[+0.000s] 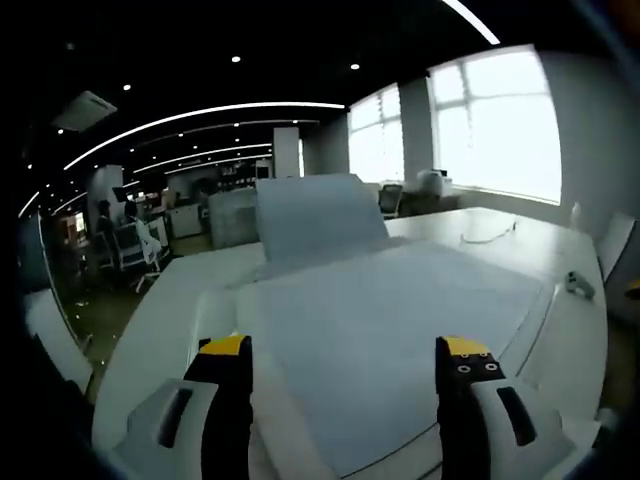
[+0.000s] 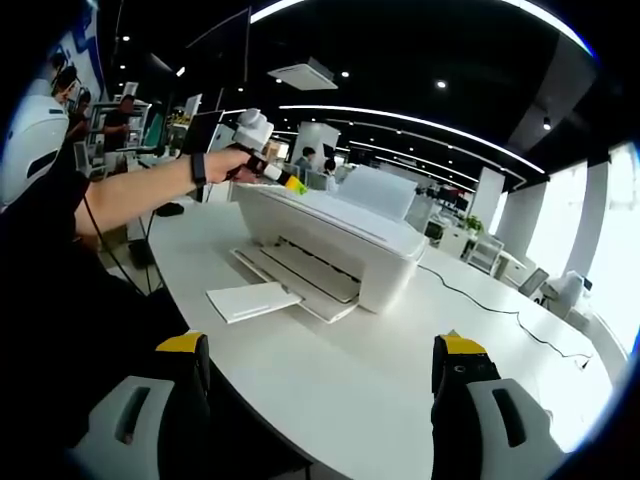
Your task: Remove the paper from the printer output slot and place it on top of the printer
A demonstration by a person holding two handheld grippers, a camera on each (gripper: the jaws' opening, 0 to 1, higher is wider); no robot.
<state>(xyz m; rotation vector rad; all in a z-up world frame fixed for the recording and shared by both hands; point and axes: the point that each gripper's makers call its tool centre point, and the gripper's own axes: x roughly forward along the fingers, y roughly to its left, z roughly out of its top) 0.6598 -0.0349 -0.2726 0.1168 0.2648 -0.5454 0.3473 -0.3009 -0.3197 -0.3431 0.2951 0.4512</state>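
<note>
The left gripper [image 1: 343, 358] hangs just above the printer [image 1: 400, 300], jaws apart and holding nothing, its yellow-tipped fingers [image 1: 228, 347] over the flat white lid. Beyond them the rear paper support [image 1: 318, 215] stands tilted up at the printer's back. In the right gripper view this same left gripper [image 2: 290, 184] is at the printer's [image 2: 340, 235] near top corner, held by a person's hand [image 2: 228, 166] with a dark watch [image 2: 199, 168] on the wrist. The right gripper [image 2: 318, 365] is well back from the printer, over the tabletop [image 2: 330, 370] near its front edge, jaws wide apart and empty. The paper [image 2: 252, 299] lies at the outer end of the output tray [image 2: 300, 278], which reaches from the printer's front toward the tabletop's front edge; the sheet is flat, and it is hard to tell whether it rests on the tray's tip or on the tabletop. A dark cable [image 2: 490, 305] runs from the printer across the tabletop toward its far right corner. Behind are office desks, chairs and bright windows [image 1: 505, 125].
</note>
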